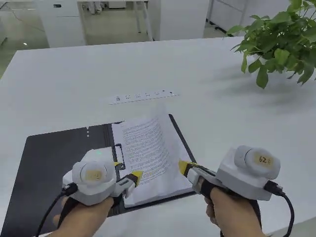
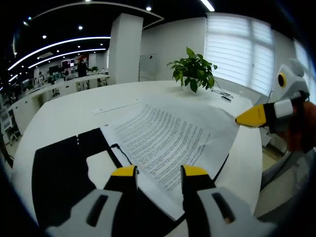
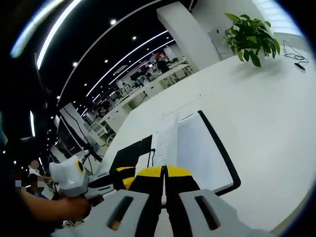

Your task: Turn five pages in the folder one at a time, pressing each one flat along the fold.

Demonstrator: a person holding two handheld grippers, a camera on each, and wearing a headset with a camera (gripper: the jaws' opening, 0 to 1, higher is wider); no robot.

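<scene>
White printed page [image 1: 148,143], pinched by its edge in my right gripper [image 1: 185,168], stands clear of the black open folder [image 1: 49,158] ahead. My left gripper [image 1: 127,170] hovers with jaws parted. Overpulling could tear the page or let it slip.

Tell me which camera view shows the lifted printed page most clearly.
The left gripper view: the page spreads wide there, text lines visible, with the right claw pinching its edge. The head view shows the page foreshortened; the right gripper view shows the page nearly edge-on.
</scene>
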